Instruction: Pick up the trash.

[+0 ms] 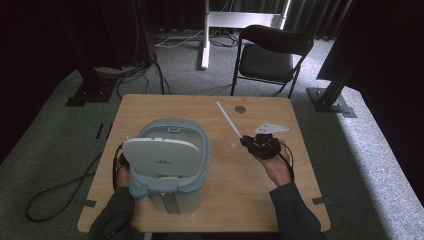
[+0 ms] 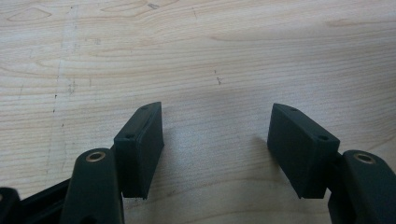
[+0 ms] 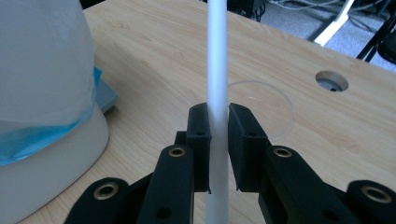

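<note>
Across the grey carpeted room, a folding chair [image 1: 270, 55] stands behind the wooden table [image 1: 250, 200]. On the table's left sits a pale bin [image 1: 172, 165], lid raised, contents hidden. Right gripper [image 1: 248, 142] pinches a white rod [image 3: 218, 70] beside a clear disc [image 3: 275, 107]; left gripper [image 2: 217, 147] gapes wide over bare wood.

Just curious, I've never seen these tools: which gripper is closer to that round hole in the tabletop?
The right. The right gripper, shut on a white rod, sits a little below the hole in the high view. The left gripper, open over bare wood, is at the bin's far left side.
</note>
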